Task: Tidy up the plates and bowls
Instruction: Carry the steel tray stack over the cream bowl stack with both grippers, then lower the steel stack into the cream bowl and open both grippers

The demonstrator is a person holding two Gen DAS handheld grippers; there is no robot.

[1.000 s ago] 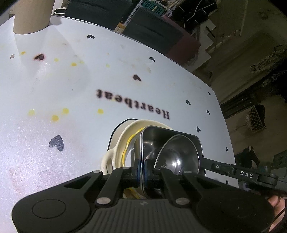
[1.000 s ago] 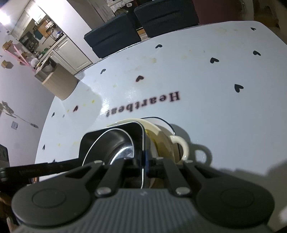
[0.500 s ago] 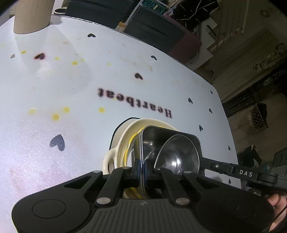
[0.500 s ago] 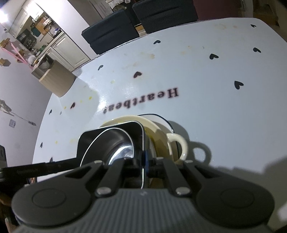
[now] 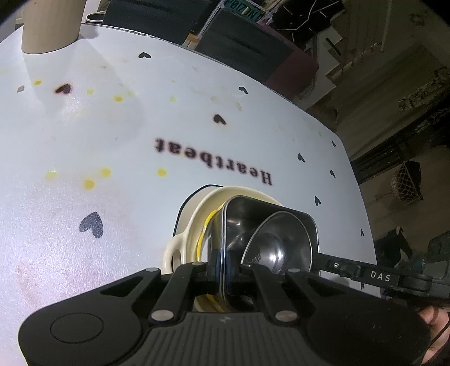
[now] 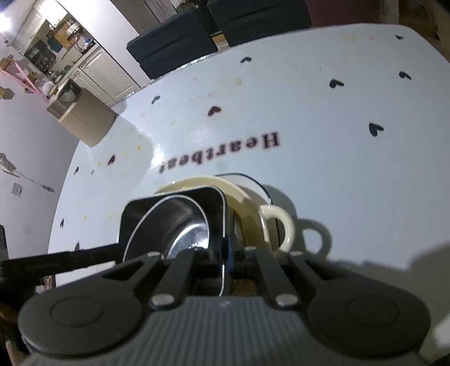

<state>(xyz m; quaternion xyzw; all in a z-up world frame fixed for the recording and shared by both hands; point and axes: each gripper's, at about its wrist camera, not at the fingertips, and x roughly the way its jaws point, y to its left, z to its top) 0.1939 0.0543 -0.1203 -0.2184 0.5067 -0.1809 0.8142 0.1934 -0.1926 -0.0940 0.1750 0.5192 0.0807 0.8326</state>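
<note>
A steel square tray [image 5: 270, 225] with a round steel bowl [image 5: 281, 247] in it sits in a cream two-handled dish [image 5: 197, 216], over a white dark-rimmed plate [image 5: 194, 197]. My left gripper [image 5: 223, 270] is shut on the tray's left rim. My right gripper [image 6: 225, 253] is shut on the tray's [image 6: 174, 216] right rim. The cream dish [image 6: 253, 202] and its handle [image 6: 278, 228] show to the right in the right wrist view. The right gripper's arm also shows in the left wrist view [image 5: 374, 276].
The white table [image 5: 112, 135] carries black hearts, the word Heartbeat and yellow stains. A tan cylinder [image 5: 50, 25] stands at its far left corner. Dark chairs [image 6: 174, 48] line the far edge. The table's right edge [image 5: 357, 183] drops to the floor.
Both grippers stay shut on the tray. The stack has shifted only slightly in view, a touch nearer to the Heartbeat lettering.
</note>
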